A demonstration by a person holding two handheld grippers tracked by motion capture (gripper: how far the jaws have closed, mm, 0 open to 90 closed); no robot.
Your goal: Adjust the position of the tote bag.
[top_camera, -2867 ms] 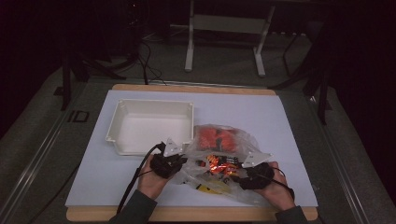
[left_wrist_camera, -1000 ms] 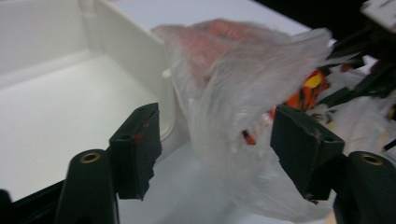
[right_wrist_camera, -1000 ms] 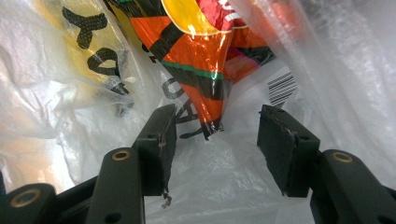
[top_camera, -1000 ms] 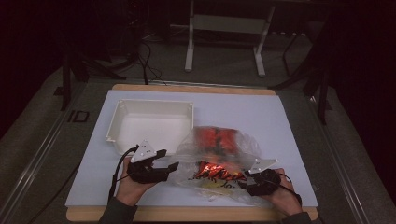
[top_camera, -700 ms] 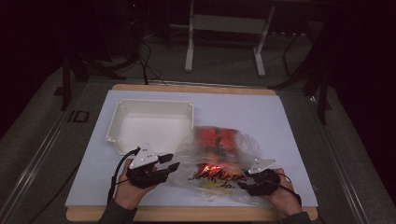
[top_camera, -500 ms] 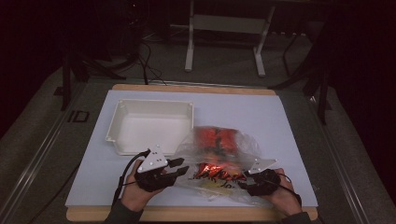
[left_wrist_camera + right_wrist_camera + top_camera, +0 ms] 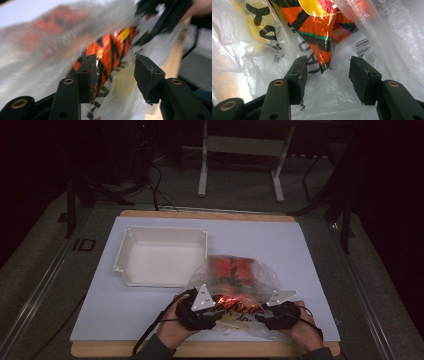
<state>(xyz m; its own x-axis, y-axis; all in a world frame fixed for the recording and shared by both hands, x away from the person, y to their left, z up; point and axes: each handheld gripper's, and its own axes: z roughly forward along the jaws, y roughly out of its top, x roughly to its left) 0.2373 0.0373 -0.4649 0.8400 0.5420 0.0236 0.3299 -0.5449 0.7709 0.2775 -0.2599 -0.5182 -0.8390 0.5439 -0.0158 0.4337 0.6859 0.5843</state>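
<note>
Left claw point(image 7: 212, 314) moved in against plastic bag point(image 7: 235, 275), jaws just reopening, gaping around orange packet point(image 7: 110, 53), right claw point(image 7: 265, 315) gaping, level.

The clear plastic bag point(image 7: 235, 285) with its orange packets point(image 7: 231, 304) fills the near middle of the table point(image 7: 300, 245), flanked at nine and three o'clock by the left gripper point(image 7: 212, 316) and right gripper point(image 7: 262, 316). The white tray point(image 7: 162, 255) blocks eleven o'clock. Bare table lies at one o'clock and along the far edge.
</note>
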